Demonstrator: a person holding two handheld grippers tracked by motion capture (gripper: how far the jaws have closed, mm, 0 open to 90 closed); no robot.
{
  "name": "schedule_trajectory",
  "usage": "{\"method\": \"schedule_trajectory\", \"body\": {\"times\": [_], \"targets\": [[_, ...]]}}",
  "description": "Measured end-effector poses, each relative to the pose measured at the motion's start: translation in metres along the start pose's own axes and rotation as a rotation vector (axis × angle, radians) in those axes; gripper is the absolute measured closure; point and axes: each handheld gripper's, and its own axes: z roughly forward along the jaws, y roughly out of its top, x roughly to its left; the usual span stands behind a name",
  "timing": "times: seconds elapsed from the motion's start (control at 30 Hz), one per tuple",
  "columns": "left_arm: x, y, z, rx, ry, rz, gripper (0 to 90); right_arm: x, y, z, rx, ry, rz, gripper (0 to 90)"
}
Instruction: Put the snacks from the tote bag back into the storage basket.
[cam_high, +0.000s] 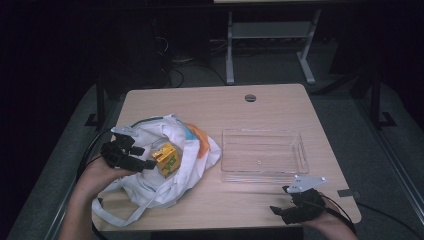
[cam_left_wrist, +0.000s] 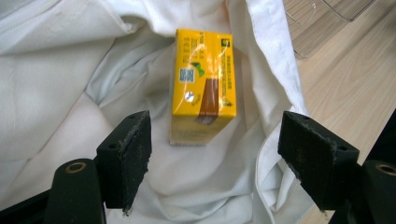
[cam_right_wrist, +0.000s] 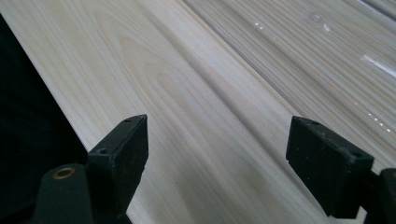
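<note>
Yellow carton (cam_left_wrist: 203, 86) lies on the white cloth bag (cam_high: 150, 185), on the left part of the bench (cam_high: 210, 107). Left tool (cam_left_wrist: 215, 154) has its jaws wide apart, empty, just before the carton. Right tool (cam_right_wrist: 217, 158) is also apart, probably resting near the clear tray (cam_high: 300, 150).

High view: above the near side of the table (cam_high: 260, 107), facing forward and down.
Left gripper view: close over the white bag (cam_left_wrist: 56, 84), left of the clear tray (cam_left_wrist: 322, 23).
Right gripper view: low over the tabletop, beside the tray.
Shared: tray.
</note>
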Motion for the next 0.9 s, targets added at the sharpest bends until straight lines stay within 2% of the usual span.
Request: {"method": "schedule_trajectory", "body": {"times": [0.13, 0.33, 0.57, 0.6, 0.63, 0.9], "targets": [[-0.001, 0.009, 0.008, 0.034, 0.01, 0.011, 25.8, 0.0, 0.0, 0.001, 0.001, 0.002, 0.003, 20.7], [-0.003, 0.02, 0.018, 0.074, 0.016, 0.0, 25.9, 0.0, 0.0, 0.0, 0.001, -0.001, 0.002, 20.7], [-0.005, 0.034, 0.029, 0.117, 0.042, 0.006, 26.1, 0.0, 0.0, 0.0, 0.002, 0.0, 0.002, 20.8], [-0.005, 0.036, 0.031, 0.132, 0.047, 0.018, 26.1, 0.0, 0.0, 0.001, 0.002, -0.002, 0.002, 20.8], [-0.006, 0.037, 0.033, 0.126, 0.05, 0.007, 26.1, 0.0, 0.0, 0.001, 0.002, -0.001, 0.002, 20.8], [-0.001, 0.049, 0.043, 0.183, 0.065, 0.024, 26.0, 0.0, 0.0, 0.001, 0.002, -0.001, 0.003, 20.7]]}}
